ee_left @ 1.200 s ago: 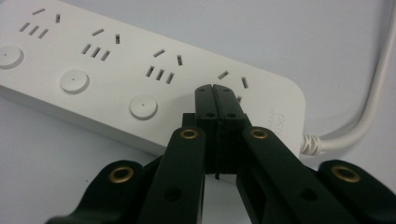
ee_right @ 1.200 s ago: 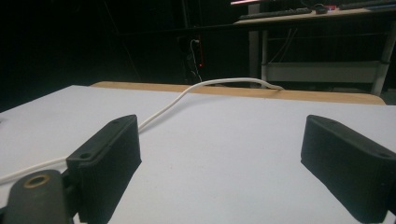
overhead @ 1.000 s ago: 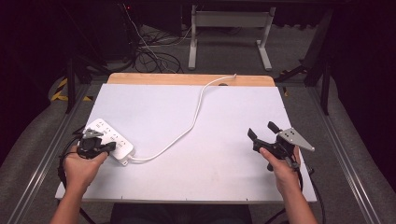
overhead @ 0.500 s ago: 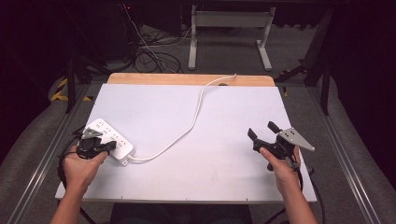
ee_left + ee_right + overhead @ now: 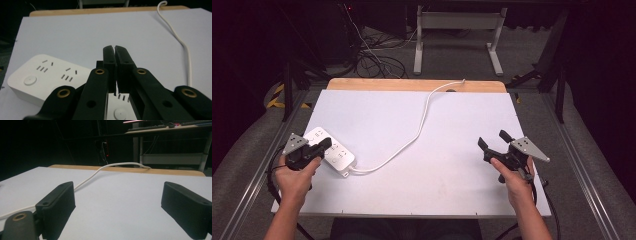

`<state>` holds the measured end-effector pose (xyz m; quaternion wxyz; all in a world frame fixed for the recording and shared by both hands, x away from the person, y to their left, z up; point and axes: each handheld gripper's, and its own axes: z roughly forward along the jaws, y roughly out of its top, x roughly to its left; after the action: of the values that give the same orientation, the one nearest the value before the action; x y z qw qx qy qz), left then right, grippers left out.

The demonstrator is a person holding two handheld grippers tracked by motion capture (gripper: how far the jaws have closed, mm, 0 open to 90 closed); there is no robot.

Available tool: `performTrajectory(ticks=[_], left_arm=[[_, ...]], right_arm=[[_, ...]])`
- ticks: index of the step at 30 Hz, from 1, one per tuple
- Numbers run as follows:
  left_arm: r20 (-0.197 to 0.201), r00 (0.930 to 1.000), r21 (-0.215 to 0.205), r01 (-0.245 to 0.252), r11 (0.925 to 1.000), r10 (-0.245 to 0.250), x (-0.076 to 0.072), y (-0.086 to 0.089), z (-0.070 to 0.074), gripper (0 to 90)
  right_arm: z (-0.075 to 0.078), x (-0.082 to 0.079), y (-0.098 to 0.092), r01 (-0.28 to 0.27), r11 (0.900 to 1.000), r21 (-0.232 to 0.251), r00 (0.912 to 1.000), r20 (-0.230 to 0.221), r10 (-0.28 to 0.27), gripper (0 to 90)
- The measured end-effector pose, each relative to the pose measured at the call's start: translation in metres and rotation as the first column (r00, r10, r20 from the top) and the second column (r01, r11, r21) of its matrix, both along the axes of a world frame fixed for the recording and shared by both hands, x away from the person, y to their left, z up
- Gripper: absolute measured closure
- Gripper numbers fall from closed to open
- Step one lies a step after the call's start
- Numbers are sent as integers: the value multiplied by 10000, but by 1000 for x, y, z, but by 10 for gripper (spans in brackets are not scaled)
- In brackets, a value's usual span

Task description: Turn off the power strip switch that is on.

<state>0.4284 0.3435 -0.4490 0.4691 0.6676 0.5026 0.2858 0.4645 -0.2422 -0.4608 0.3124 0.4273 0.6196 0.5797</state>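
A white power strip (image 5: 332, 151) lies at the table's left front, its sockets and round buttons facing up (image 5: 37, 75). Its white cord (image 5: 422, 122) curves across the table to the far edge (image 5: 120, 165). My left gripper (image 5: 326, 145) hovers just over the strip's near end, jaws shut together with nothing between them (image 5: 114, 53). My right gripper (image 5: 493, 140) stands at the right front, jaws wide open over bare table (image 5: 117, 202), holding nothing.
The table (image 5: 462, 165) has a white top and a wooden strip along its far edge (image 5: 412, 85). Beyond it are a metal stand (image 5: 457, 30) and tangled cables (image 5: 372, 60) on the floor. Metal rails run along both sides.
The left hand has shifted slightly toward the near left, over the strip's end. The right hand has kept still.
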Motion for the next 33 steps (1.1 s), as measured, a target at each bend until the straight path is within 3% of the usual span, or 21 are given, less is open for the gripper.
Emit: performTrajectory(ticks=[5,8,13,16,27,30,31,32,33], left_arm=[[1079,9941,-1070,154,9941,-38,-4,5,5,878],[1665,9856,-1057,-129,9943,304,-7,7,8,878],[2291,9716,-894,-401,9952,597,-11,7,11,878],[2452,9672,-1006,-427,9940,664,-11,7,11,875],[2584,9623,-1034,-597,9928,848,-12,8,11,839],[2589,9617,-986,-662,9929,898,-12,6,11,767],[2571,9617,-982,-716,9926,949,-11,6,11,642],[2541,9622,-977,-757,9923,984,-11,5,11,642],[2508,9636,-964,-707,9928,930,-11,5,11,572]], right_arm=[[0,0,0,4,10000,33,10000,14,-4,121],[0,0,0,9,10000,33,10000,7,-9,121],[0,0,0,5,10000,29,10000,7,-5,121],[0,0,0,17,10000,26,10000,0,-17,123],[0,0,-1,37,10000,43,10000,-12,-37,123],[0,0,-1,46,10000,45,10000,-13,-46,123],[0,0,-1,43,10000,32,10000,5,-43,124],[0,0,-1,43,10000,32,10000,5,-43,124],[0,0,-1,56,10000,39,10000,-10,-56,123]])
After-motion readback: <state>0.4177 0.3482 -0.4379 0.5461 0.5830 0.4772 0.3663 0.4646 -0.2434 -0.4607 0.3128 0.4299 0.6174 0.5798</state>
